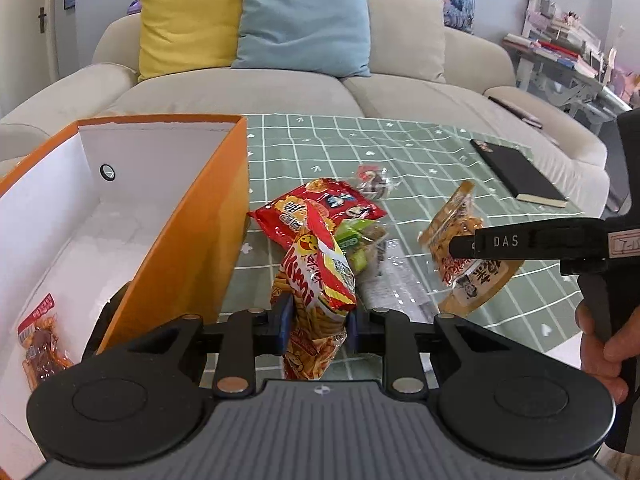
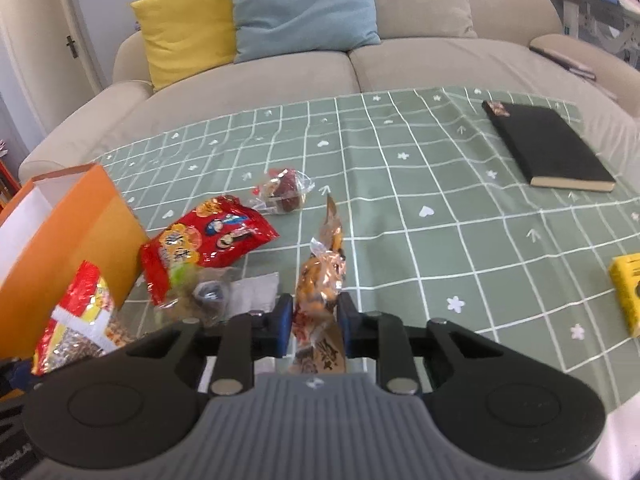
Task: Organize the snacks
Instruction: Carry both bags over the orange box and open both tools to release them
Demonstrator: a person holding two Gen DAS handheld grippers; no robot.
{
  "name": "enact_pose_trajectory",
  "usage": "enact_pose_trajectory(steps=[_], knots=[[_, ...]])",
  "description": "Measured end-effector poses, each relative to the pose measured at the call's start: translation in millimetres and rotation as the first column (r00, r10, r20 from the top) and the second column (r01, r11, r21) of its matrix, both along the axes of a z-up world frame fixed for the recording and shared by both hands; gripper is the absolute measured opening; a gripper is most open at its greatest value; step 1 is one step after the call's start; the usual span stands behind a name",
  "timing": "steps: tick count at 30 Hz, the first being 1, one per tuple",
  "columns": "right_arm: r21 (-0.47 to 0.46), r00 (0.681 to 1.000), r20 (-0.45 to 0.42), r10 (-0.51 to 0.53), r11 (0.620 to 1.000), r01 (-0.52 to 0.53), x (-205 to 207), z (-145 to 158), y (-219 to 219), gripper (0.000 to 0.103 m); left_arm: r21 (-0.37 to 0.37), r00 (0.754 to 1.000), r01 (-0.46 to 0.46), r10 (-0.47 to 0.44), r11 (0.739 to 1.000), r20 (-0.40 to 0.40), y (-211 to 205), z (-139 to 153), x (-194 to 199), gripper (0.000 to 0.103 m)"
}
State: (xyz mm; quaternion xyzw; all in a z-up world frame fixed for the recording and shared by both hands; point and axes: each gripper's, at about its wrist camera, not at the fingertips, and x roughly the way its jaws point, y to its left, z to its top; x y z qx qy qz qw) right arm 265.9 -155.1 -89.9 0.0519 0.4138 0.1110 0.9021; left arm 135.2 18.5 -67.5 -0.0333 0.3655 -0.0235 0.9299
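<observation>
Beside the box [image 1: 192, 216] on the green cloth [image 2: 440, 208], both grippers are gripping packets, the left gripper [image 1: 316, 320] clamping the Mimi bag [image 1: 316, 276], the right gripper [image 2: 314, 320] pinching the brown pack [image 2: 320, 292]; each should be lifting clear of the box wall before releasing inside.

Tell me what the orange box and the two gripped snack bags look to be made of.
Orange box: likely cardboard, matte orange outside, white inside; thin stiff walls with a cut edge.
Red-yellow snack bag in the left gripper: glossy plastic film, possibly foil-lined; it crinkles and glints.
Orange snack bag in the right gripper: partly clear, shiny plastic; contents show through.
</observation>
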Motion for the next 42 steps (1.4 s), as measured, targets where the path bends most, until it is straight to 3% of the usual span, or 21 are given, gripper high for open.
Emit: enact_pose_trajectory(steps=[11, 17, 24, 29, 35, 42], knots=[[0.031, 0.994, 0.072, 0.076, 0.996, -0.079, -46.7, 39.5, 3.9, 0.019, -0.058, 0.999, -0.01, 0.012, 0.998, 0.043, 5.3, 24.2, -26.9, 0.029], [0.058, 0.988, 0.111, 0.105, 0.992, -0.112, -79.3, 63.3, 6.0, 0.019, -0.131, 0.996, -0.019, 0.031, 0.991, 0.088, 11.7, 48.5, -42.5, 0.029], [0.084, 0.966, 0.189, 0.178, 0.977, -0.197, -108.9, 98.9, 19.4, 0.019, -0.185, 0.987, -0.088, 0.11, 0.979, 0.113, 34.2, 77.9, -54.6, 0.029], [0.115, 0.939, 0.246, 0.24, 0.955, -0.274, -112.9, 123.7, 44.8, 0.019, -0.221, 0.98, -0.135, 0.163, 0.966, 0.113, 61.2, 95.6, -53.0, 0.029], [0.144, 0.907, 0.292, 0.303, 0.924, -0.355, -107.0, 144.0, 85.5, 0.019, -0.214, 0.967, -0.204, 0.231, 0.955, 0.109, 91.4, 108.6, -44.2, 0.029], [0.146, 0.877, 0.303, 0.372, 0.892, -0.429, -89.3, 152.0, 145.0, 0.018, -0.175, 0.951, -0.292, 0.305, 0.94, 0.05, 131.1, 104.8, -27.8, 0.029]])
